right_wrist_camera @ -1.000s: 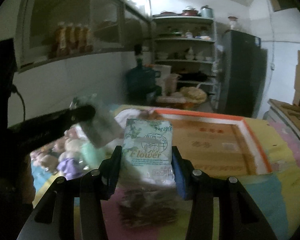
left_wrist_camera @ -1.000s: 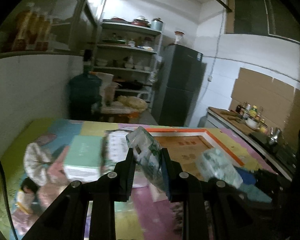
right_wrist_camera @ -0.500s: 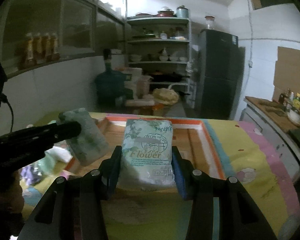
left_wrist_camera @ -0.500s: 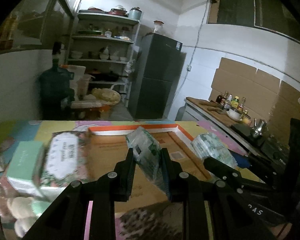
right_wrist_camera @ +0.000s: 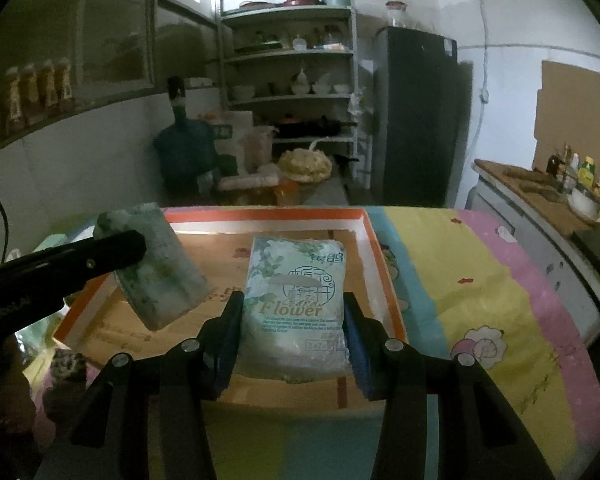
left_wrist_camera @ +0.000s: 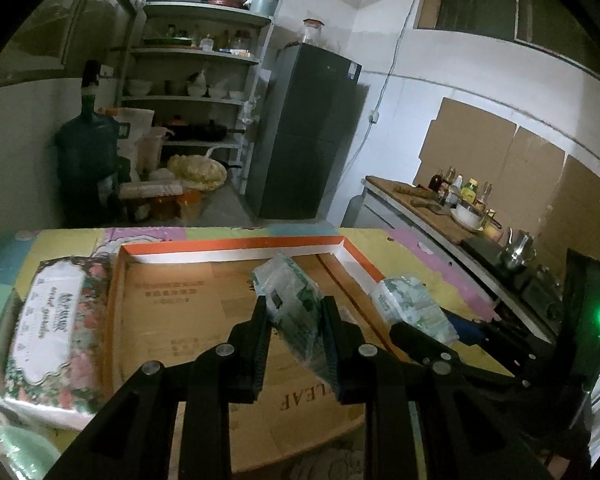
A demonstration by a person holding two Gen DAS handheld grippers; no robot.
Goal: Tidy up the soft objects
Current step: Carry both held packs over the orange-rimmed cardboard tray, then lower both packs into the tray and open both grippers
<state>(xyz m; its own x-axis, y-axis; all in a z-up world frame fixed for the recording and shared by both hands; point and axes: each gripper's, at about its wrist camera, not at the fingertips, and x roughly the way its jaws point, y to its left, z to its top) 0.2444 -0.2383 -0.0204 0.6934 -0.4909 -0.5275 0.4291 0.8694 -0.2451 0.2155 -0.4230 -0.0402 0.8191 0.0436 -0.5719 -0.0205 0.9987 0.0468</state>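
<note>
right wrist view: your right gripper (right_wrist_camera: 294,320) is clamped on a pale green tissue pack (right_wrist_camera: 296,308) marked "flower", held above the near end of the orange-rimmed cardboard tray (right_wrist_camera: 384,264). your left gripper (left_wrist_camera: 296,330) pinches a second tissue pack (left_wrist_camera: 292,308) edge-on, tilted, also over the tray; from the right it shows up at the tray's left side (right_wrist_camera: 156,272). neither pack is down yet, and the tray floor looks bare where you can see it. a floral tissue pack (left_wrist_camera: 50,336) lies on the patchwork mat (right_wrist_camera: 480,280) just outside the tray's left rim, unsorted, with something mint-coloured (left_wrist_camera: 24,448) near it. judged from this: early going, two packs to set in, at least one more to fetch.
</note>
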